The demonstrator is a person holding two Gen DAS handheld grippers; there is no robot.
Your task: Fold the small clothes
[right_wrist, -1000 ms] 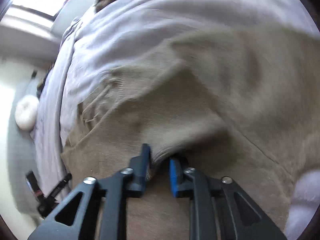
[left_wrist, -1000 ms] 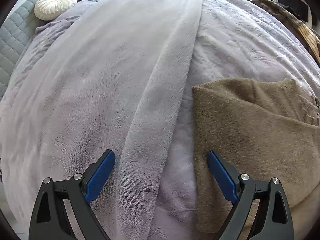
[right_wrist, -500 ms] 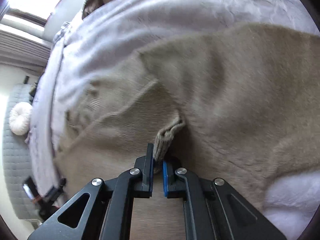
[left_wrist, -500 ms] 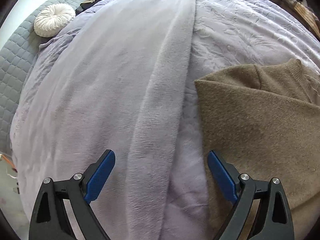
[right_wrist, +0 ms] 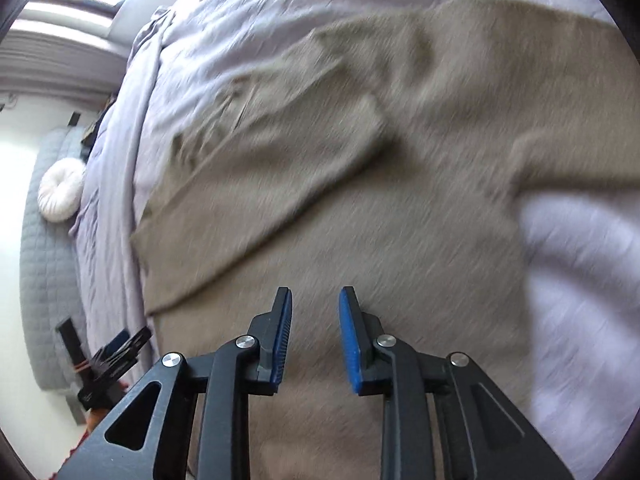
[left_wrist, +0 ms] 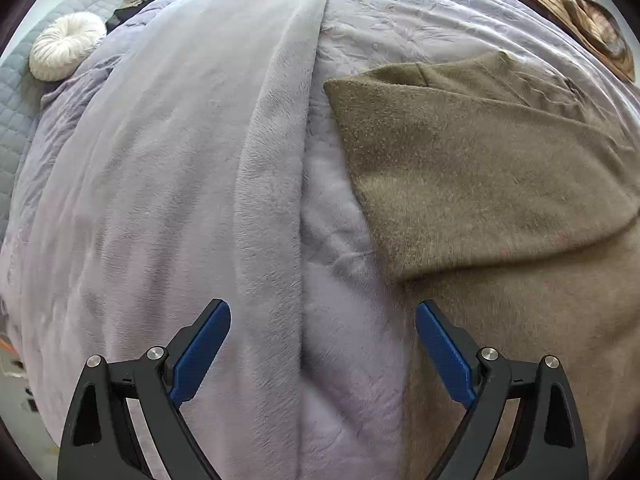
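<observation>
Across the right half of the left wrist view, a brown sweater (left_wrist: 500,208) is laid flat on a lavender bedspread (left_wrist: 400,24), with one sleeve folded diagonally over its body. A fleece blanket (left_wrist: 180,160) of the same pale colour is spread over the left half of the frame, its edge running down the centre. At the bottom, the left gripper (left_wrist: 323,344) is seen with its blue pads spread wide apart and nothing between them; its right finger lies over the sweater's left edge. A round white cushion (left_wrist: 66,46) is set at the upper left, on a grey quilted surface (left_wrist: 16,92).

Filling most of the blurred right wrist view, the sweater (right_wrist: 400,220) is seen with the folded sleeve running from the centre down to the left. At the bottom centre, the right gripper (right_wrist: 314,320) is opening above the knit, with no fabric between its pads. The other gripper (right_wrist: 116,352) is glimpsed at the lower left, and the cushion (right_wrist: 60,190) at the left edge.
</observation>
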